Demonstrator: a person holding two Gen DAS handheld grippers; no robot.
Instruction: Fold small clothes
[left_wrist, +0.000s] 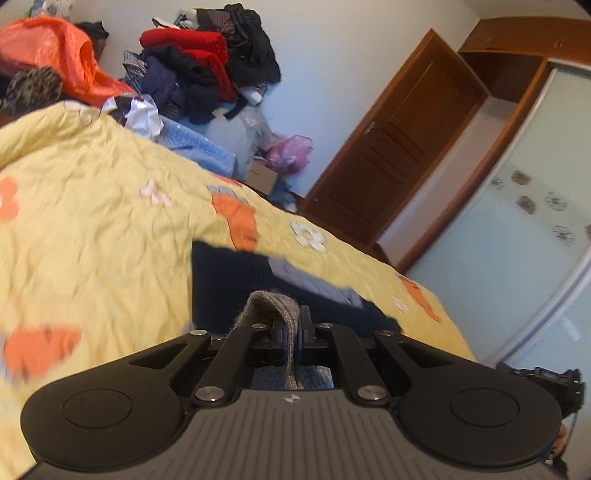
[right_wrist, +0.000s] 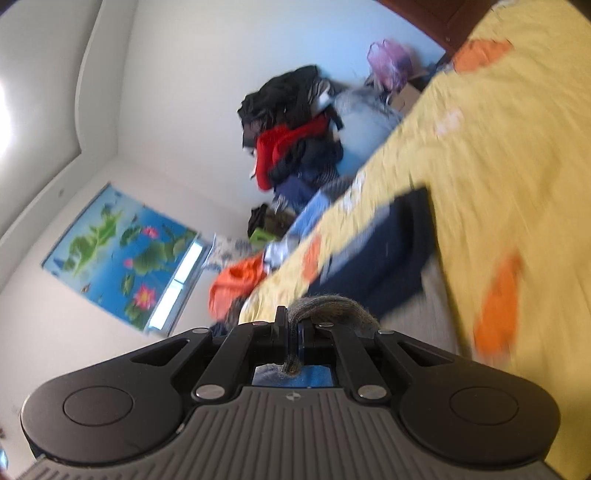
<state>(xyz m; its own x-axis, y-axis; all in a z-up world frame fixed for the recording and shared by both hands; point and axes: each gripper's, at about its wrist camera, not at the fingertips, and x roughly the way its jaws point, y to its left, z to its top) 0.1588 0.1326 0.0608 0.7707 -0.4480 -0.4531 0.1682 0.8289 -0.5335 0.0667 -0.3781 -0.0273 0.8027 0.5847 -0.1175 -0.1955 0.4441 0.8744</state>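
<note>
Both hand-held grippers clamp grey knit cloth above the bed

Left hand-held gripper (left_wrist: 291, 332) and right hand-held gripper (right_wrist: 291, 332) each pinch the grey knit garment (left_wrist: 271, 306) (blurred); ahead lie a navy garment (left_wrist: 229, 284) on the yellow quilt (left_wrist: 92, 206) and a clothes pile (left_wrist: 207, 62).

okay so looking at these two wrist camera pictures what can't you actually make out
- Grey knit garment: left wrist view, only the pinched fold shows; the rest is hidden behind the left gripper.
- Same in the right wrist view, behind the right gripper.
- Dark blue item on the yellow bedspread: motion blur hides its type.
</note>
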